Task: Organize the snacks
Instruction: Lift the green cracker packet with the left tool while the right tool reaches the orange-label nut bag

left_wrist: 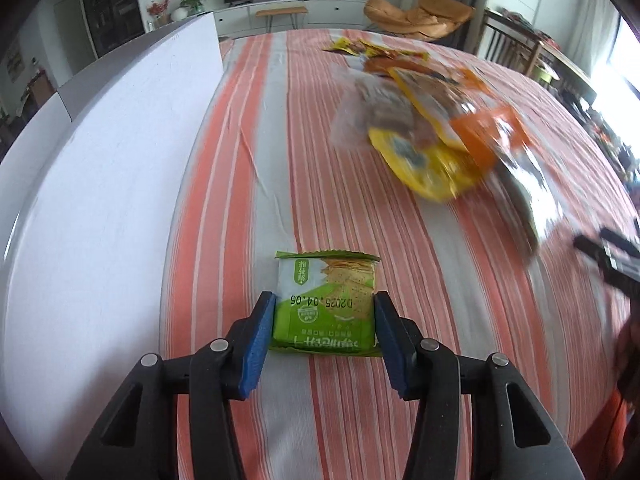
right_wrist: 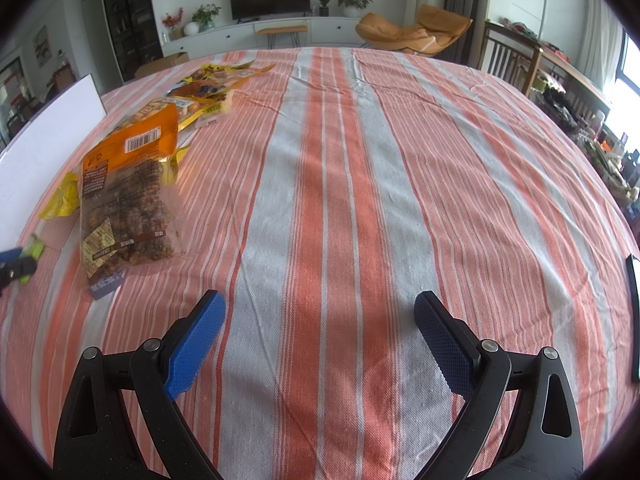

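My left gripper (left_wrist: pixel 325 304) is shut on a small green cracker packet (left_wrist: pixel 326 304), its blue pads pressing both sides, just above the striped tablecloth (left_wrist: pixel 248 184). In the right wrist view the packet (right_wrist: pixel 33 249) and left gripper (right_wrist: pixel 16 266) show at the far left edge. My right gripper (right_wrist: pixel 318 320) is open and empty over the cloth; it also shows at the right edge of the left wrist view (left_wrist: pixel 608 256). A pile of snack bags (left_wrist: pixel 436 132) lies ahead to the right: an orange-and-clear bag (right_wrist: pixel 128 192), yellow bags (right_wrist: pixel 60 200) and more packets (right_wrist: pixel 208 84) farther back.
A white box (left_wrist: pixel 100 208) stands along the left side of the table, also seen in the right wrist view (right_wrist: pixel 44 140). A dark flat object (right_wrist: pixel 634 316) lies at the right table edge. Chairs, a TV cabinet and plants stand beyond the table.
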{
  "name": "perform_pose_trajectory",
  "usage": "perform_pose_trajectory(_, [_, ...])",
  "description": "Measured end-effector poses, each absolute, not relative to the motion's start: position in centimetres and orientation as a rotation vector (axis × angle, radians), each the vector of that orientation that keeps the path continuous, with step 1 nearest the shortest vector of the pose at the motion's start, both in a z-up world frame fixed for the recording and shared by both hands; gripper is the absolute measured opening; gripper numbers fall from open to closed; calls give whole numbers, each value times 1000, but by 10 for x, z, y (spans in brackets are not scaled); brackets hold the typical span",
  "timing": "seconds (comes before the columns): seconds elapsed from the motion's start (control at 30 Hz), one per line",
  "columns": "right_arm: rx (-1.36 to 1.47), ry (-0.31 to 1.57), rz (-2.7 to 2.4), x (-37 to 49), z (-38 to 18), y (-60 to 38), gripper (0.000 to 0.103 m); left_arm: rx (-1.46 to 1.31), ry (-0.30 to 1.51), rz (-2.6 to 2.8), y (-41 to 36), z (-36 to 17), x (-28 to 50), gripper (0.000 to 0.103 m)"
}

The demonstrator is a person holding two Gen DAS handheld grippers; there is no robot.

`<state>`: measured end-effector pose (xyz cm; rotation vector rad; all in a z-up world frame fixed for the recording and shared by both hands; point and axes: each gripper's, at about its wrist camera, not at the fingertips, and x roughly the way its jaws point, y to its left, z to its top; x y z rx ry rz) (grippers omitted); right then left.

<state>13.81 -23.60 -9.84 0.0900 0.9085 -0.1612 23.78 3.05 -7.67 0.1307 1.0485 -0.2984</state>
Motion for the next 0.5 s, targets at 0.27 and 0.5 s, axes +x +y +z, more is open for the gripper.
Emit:
perform_pose_trajectory(0.27, [93,908,-170,137,-98,-239,97,196,1070,-344,29,-81,222,81])
perform_pose_trajectory(0.5, [94,908,-172,136,-98,-239,97,177,1064,-323,28,-81,231,70])
